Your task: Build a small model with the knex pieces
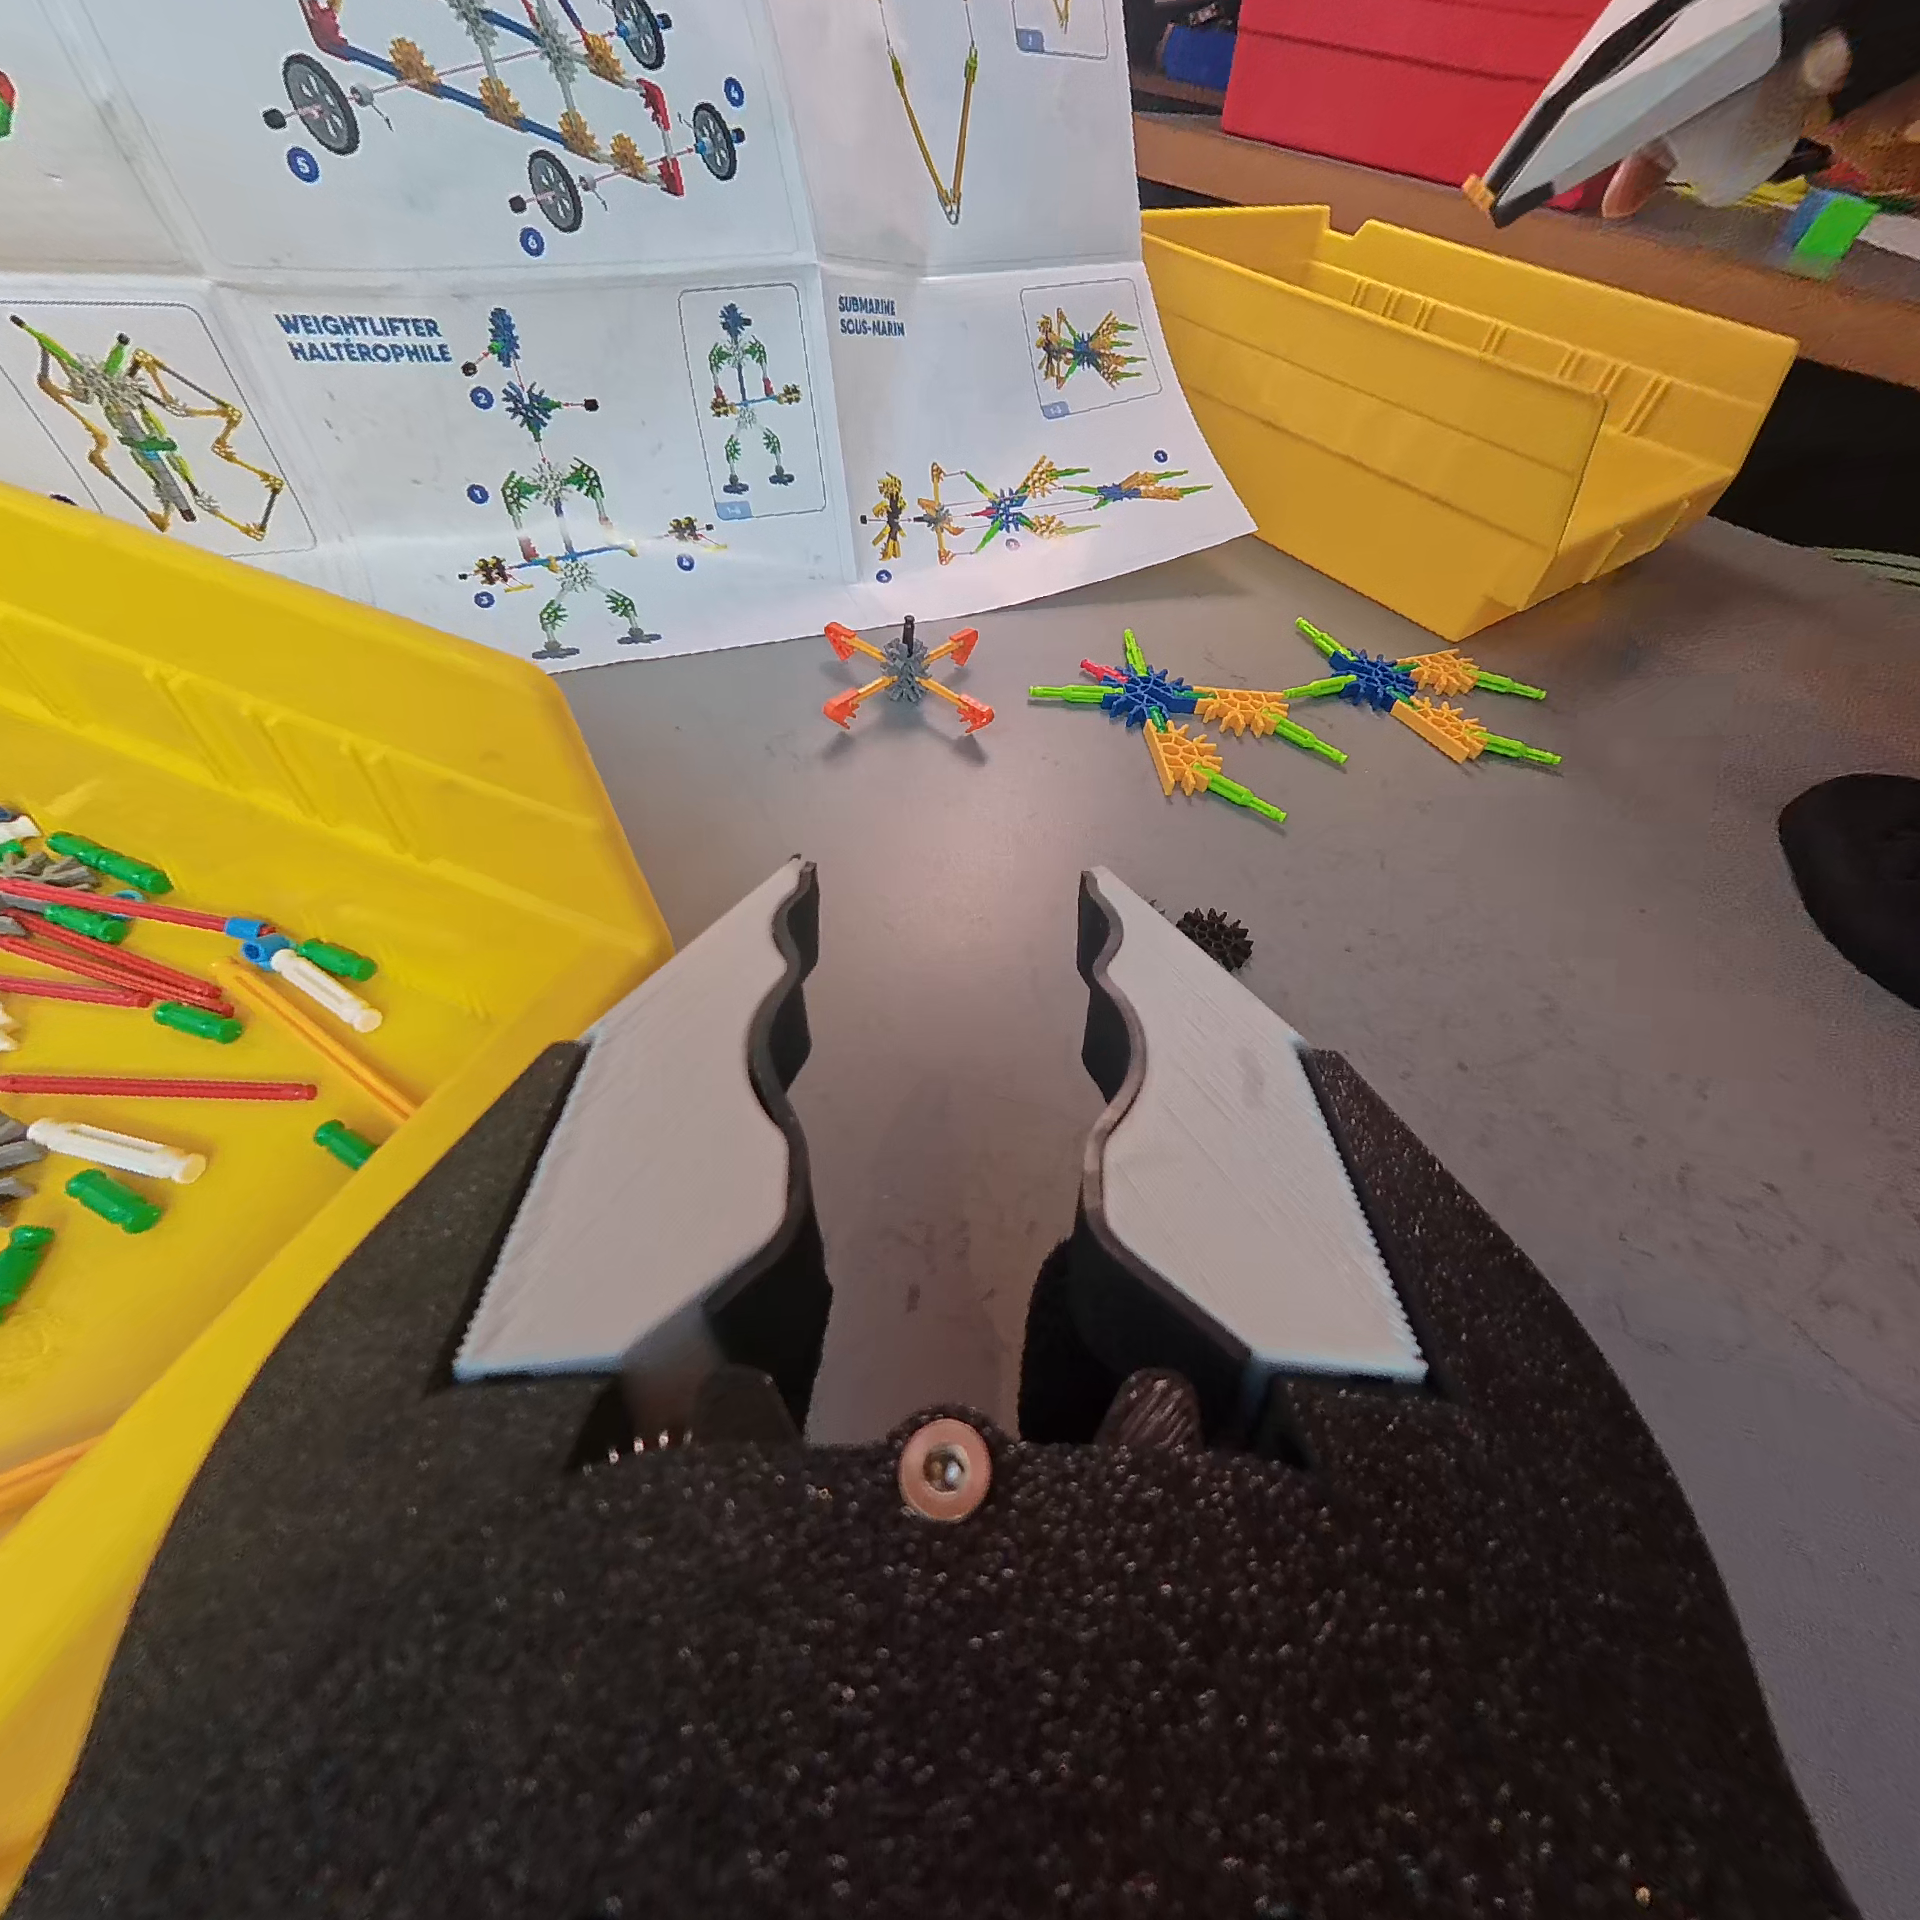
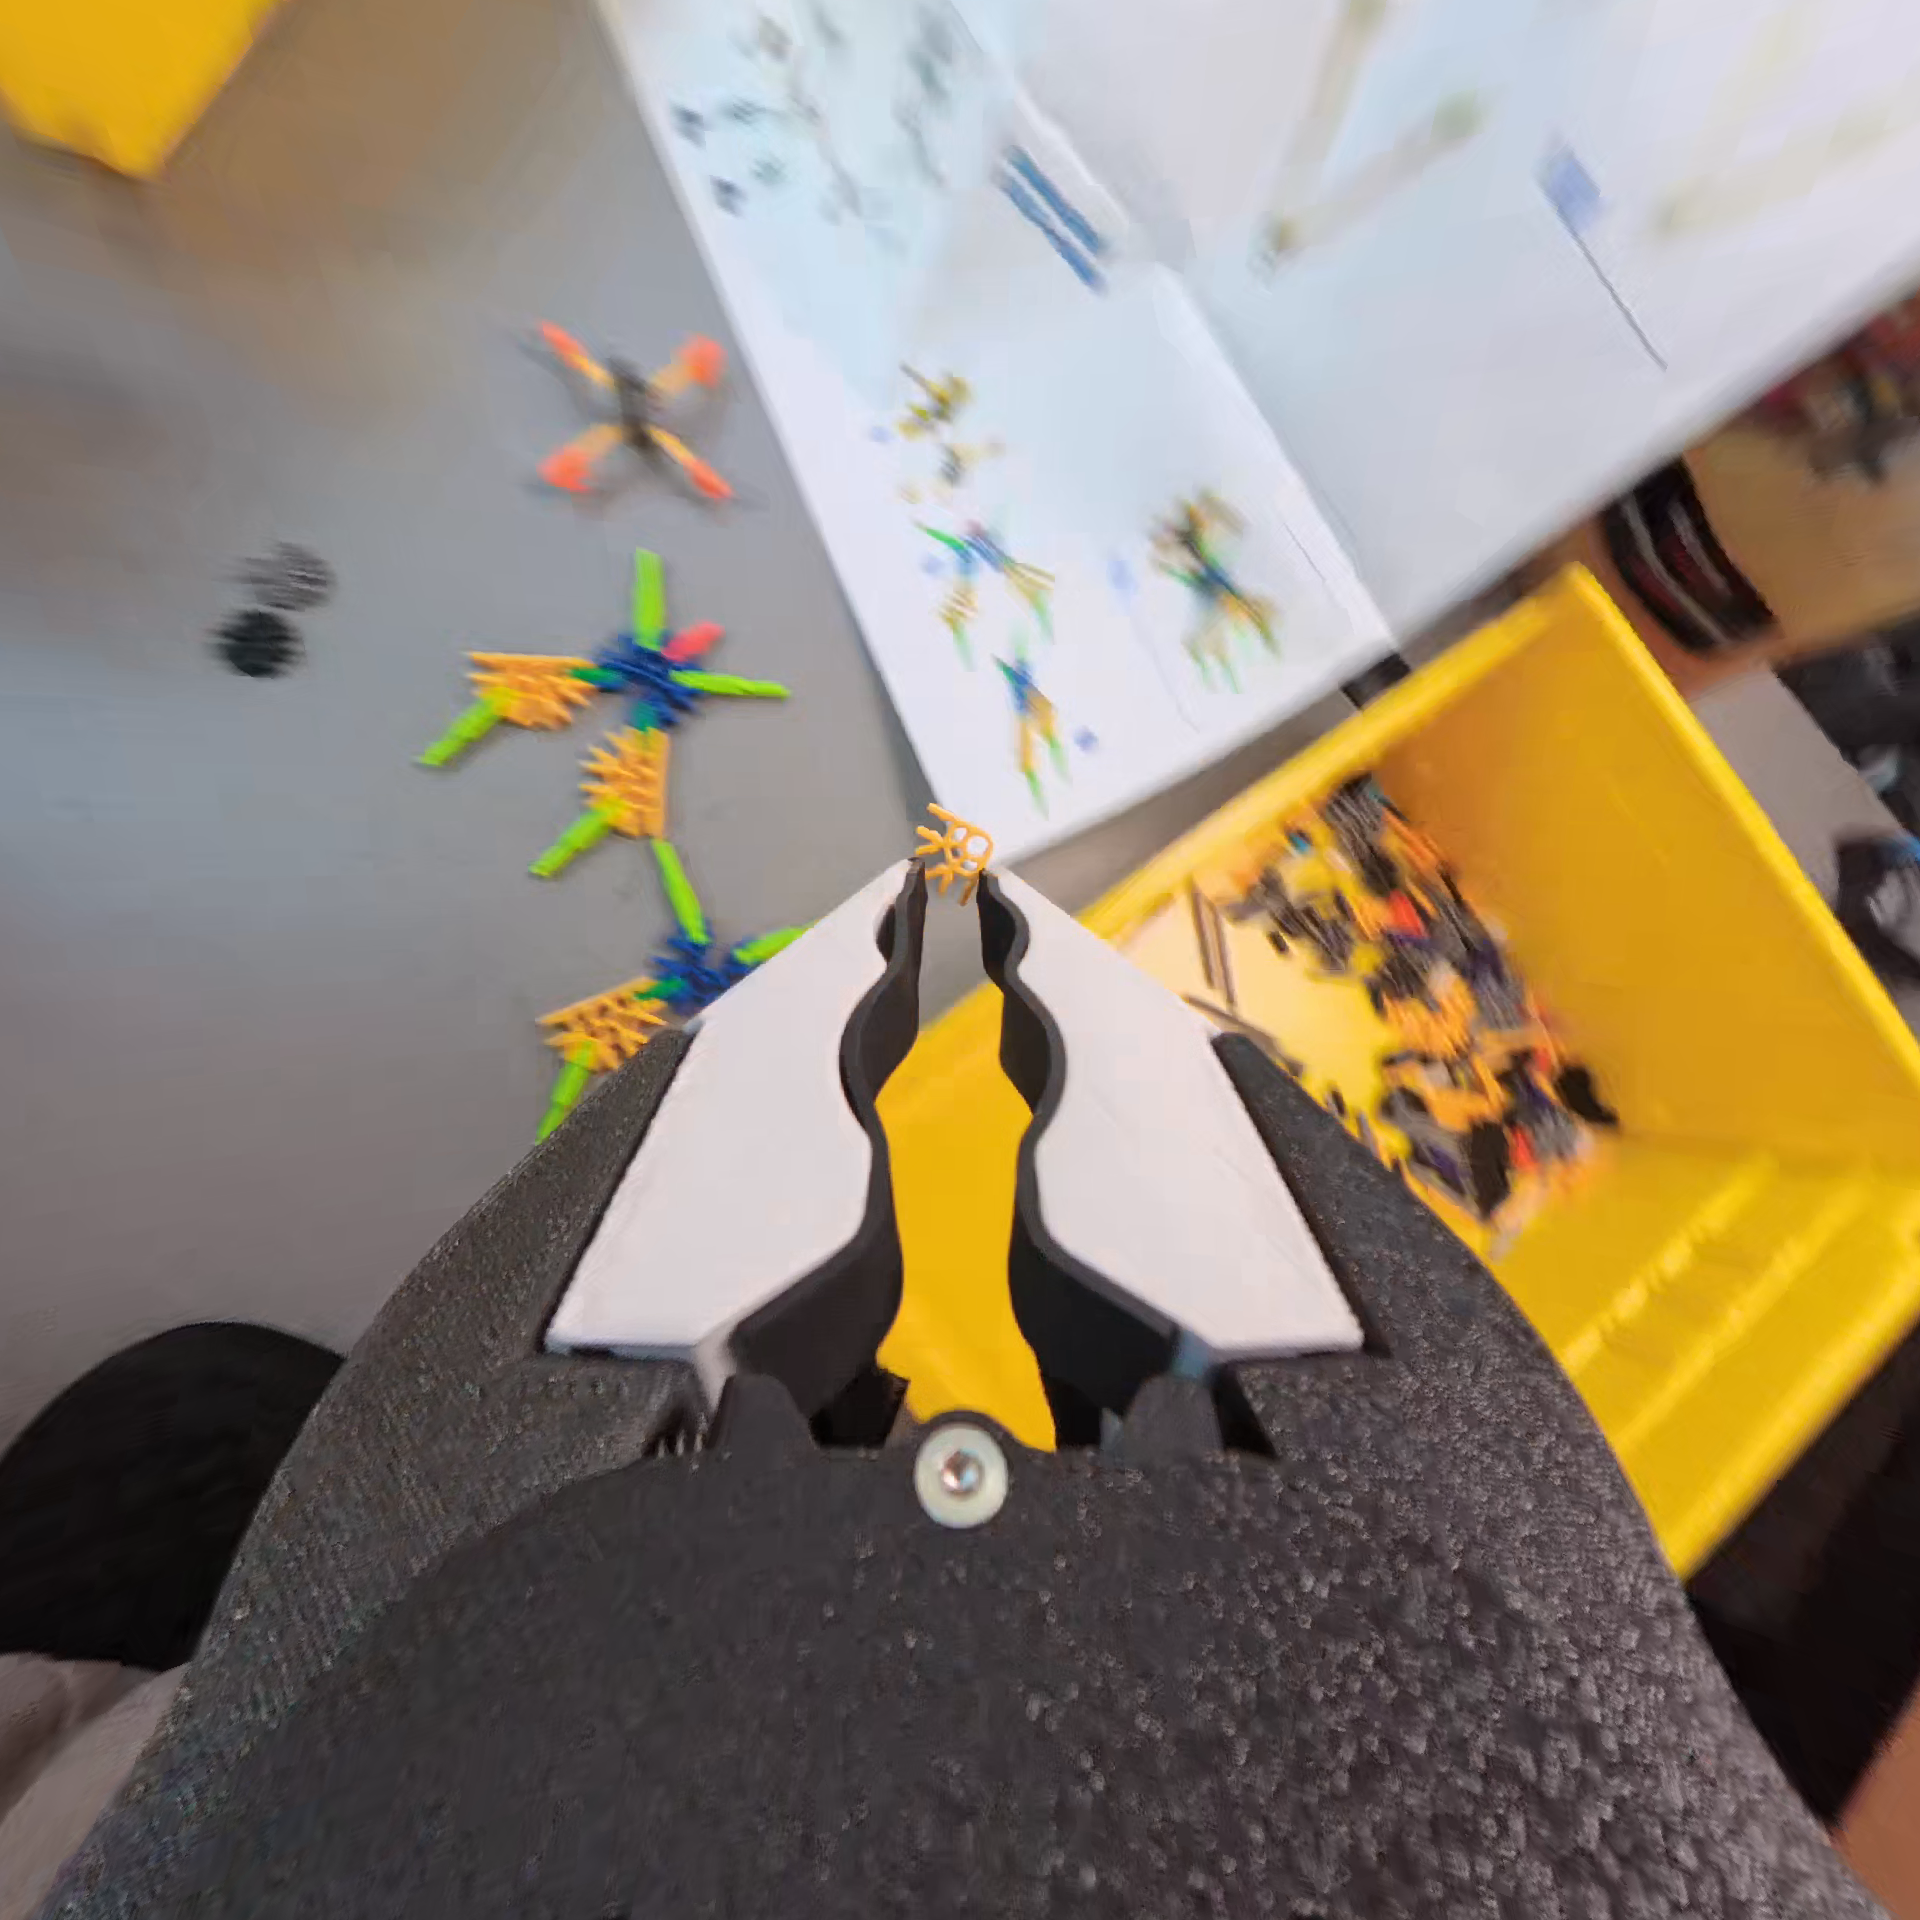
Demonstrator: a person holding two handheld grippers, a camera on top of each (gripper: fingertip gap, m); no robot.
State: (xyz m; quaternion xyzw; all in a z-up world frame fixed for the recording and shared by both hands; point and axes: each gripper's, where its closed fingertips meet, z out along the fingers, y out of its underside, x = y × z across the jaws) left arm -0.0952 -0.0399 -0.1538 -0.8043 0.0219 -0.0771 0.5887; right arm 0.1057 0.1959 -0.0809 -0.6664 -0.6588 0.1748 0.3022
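Observation:
My left gripper (image 1: 943, 883) is open and empty, low over the grey table, next to a yellow bin (image 1: 312, 727) of rods on its left. Ahead lie an orange-and-grey cross assembly (image 1: 906, 675) and two blue, orange and green star assemblies (image 1: 1184, 717) (image 1: 1423, 686). My right gripper (image 2: 951, 878) is shut on a small orange connector piece (image 2: 954, 847) at its fingertips, held in the air over the edge of a yellow bin (image 2: 1714, 831) of mixed connectors. The right gripper also shows in the left wrist view at the top right (image 1: 1496, 203). The right wrist view is blurred.
A white instruction sheet (image 1: 623, 364) stands behind the assemblies. A small black gear piece (image 1: 1214, 935) lies by my left gripper's right finger. A dark round object (image 1: 1860, 883) sits at the right edge. A red box (image 1: 1382, 83) stands on a wooden shelf behind. Some 35 cm of space lies between my two pairs of fingers. The orange-and-grey cross assembly (image 1: 906, 675) is closer to my left gripper, around 15 cm from its tips; the right tips are 25 cm off.

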